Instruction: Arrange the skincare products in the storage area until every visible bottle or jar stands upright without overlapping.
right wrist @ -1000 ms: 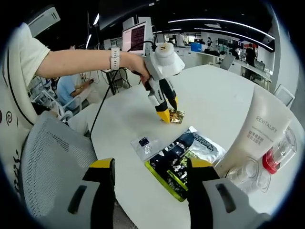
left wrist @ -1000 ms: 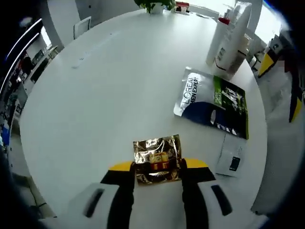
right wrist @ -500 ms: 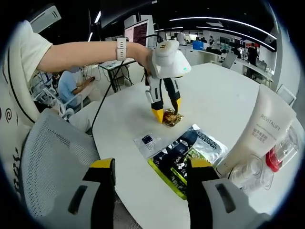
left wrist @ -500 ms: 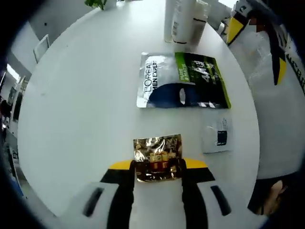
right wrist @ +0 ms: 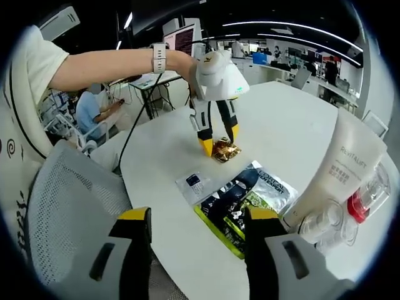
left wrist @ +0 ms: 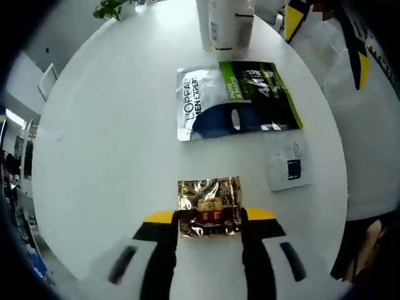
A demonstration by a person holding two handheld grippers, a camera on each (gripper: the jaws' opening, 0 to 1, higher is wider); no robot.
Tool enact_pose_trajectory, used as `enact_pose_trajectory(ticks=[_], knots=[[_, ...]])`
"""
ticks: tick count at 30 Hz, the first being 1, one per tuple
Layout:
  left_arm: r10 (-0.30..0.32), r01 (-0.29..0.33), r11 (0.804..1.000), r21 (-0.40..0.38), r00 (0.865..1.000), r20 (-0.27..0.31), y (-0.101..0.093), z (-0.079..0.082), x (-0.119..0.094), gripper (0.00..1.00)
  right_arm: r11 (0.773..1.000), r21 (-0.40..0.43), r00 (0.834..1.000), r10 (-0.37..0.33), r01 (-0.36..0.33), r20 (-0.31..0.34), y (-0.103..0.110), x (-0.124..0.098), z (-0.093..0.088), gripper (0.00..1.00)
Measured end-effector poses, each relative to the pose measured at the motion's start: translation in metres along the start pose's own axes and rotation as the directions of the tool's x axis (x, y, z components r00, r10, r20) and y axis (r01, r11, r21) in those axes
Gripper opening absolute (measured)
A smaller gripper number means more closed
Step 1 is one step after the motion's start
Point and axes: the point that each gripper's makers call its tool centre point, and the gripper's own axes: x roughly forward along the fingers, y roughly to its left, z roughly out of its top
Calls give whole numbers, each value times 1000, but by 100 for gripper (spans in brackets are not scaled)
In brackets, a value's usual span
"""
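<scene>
1. Left gripper view, items: my left gripper (left wrist: 209,215) with its yellow-tipped jaws on either side of a gold foil sachet (left wrist: 209,207) lying flat on the round white table (left wrist: 106,144). The jaws touch or nearly touch the sachet's edges; I cannot tell whether they are clamped on it.
2. Same view, further out: a large dark-and-green face-mask pouch (left wrist: 237,99) lying flat, a small clear sachet (left wrist: 290,171) just beside it, and the bases of white bottles (left wrist: 223,25) standing at the far edge.
3. Right gripper view, items: my right gripper (right wrist: 195,232), jaws wide apart and holding nothing, hovering over the near table edge above a mesh chair (right wrist: 69,225).
4. Same view: a white tube (right wrist: 340,172) standing upright, with a red-capped bottle (right wrist: 362,203) and clear jars (right wrist: 322,231) close against it. The pouch lies between the tube and the small sachet; the left gripper stands over the gold sachet beyond them.
5. Risk, my judgement: the foil is thin and flat, so the jaws may slide over it or crumple it rather than lift it.
6. Risk, my judgement: bottles and jars are crowded near the rim; a careless sweep of the right gripper could topple one or push it off the table.
</scene>
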Motion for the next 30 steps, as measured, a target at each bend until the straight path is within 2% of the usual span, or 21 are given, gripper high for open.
enact_pose_trajectory(ticks=[5, 8, 10, 12, 13, 15, 16, 17, 19, 20, 21, 22, 23, 24, 25, 26, 27, 28, 30], knots=[[-7, 9, 999, -37, 999, 31, -1, 2, -1, 55, 1000, -2, 1000, 3, -3, 6, 2, 0, 1, 60], [-2, 8, 995, -104, 998, 59, -5, 8, -5, 56, 1000, -1, 1000, -1, 1, 9, 1, -2, 1, 59], [2, 16, 985, -171, 994, 109, -5, 12, -6, 60, 1000, 2, 1000, -3, 3, 10, 1, -4, 0, 59], [25, 15, 963, -271, 990, 142, -4, 13, -10, 60, 1000, 3, 1000, -7, 7, 10, 0, -5, -1, 59], [50, 9, 935, -354, 986, 157, -3, 13, -12, 61, 1000, 5, 1000, -8, 8, 10, 0, -5, -1, 59], [91, -3, 905, -425, 979, 185, -3, 11, -14, 61, 1000, 7, 1000, -7, 7, 10, -1, -5, -2, 59], [100, 2, 877, -480, 977, 187, -4, 9, -14, 62, 1000, 6, 1000, -6, 6, 10, -1, -5, -2, 59], [112, 8, 819, -573, 978, 174, -7, 5, -14, 64, 1000, 6, 1000, -7, 7, 10, -1, -5, -2, 59], [148, 3, 777, -629, 971, 187, -9, 3, -15, 70, 1000, 6, 1000, -4, 4, 14, -1, -5, -1, 59], [151, -2, 744, -669, 975, 165, -11, -2, -15, 70, 1000, 5, 1000, -2, 2, 14, 0, -5, -1, 59], [162, -14, 720, -694, 976, 149, -12, -5, -15, 70, 1000, 4, 1000, -2, 1, 14, 0, -5, -1, 59], [190, -33, 702, -712, 971, 143, -13, -6, -16, 70, 1000, 1, 1000, -1, 1, 14, 0, -5, -1, 59], [197, -37, 694, -719, 970, 141, -14, -7, -16, 70, 1000, 1, 1000, 2, -2, 15, 0, -4, -1, 59], [205, -37, 657, -753, 970, 132, -12, -10, -15, 69, 1000, 1, 1000, 4, -4, 15, 1, -4, -1, 59], [216, -34, 636, -771, 967, 135, -12, -10, -15, 68, 1000, -1, 1000, 6, -5, 15, 1, -4, -1, 59], [217, -22, 620, -784, 966, 144, -14, -6, -14, 68, 1000, -3, 1000, 7, -7, 16, 1, -4, -1, 59], [206, -12, 612, -791, 968, 145, -17, -5, -13, 68, 1000, -4, 1000, 11, -11, 17, 2, -4, 0, 59], [201, 0, 596, -803, 968, 150, -16, -6, -11, 69, 1000, -5, 1000, 12, -12, 18, 2, -3, 0, 59], [198, 5, 588, -808, 969, 150, -17, -4, -9, 71, 1000, -7, 1000, 15, -15, 16, 3, -3, 0, 59]])
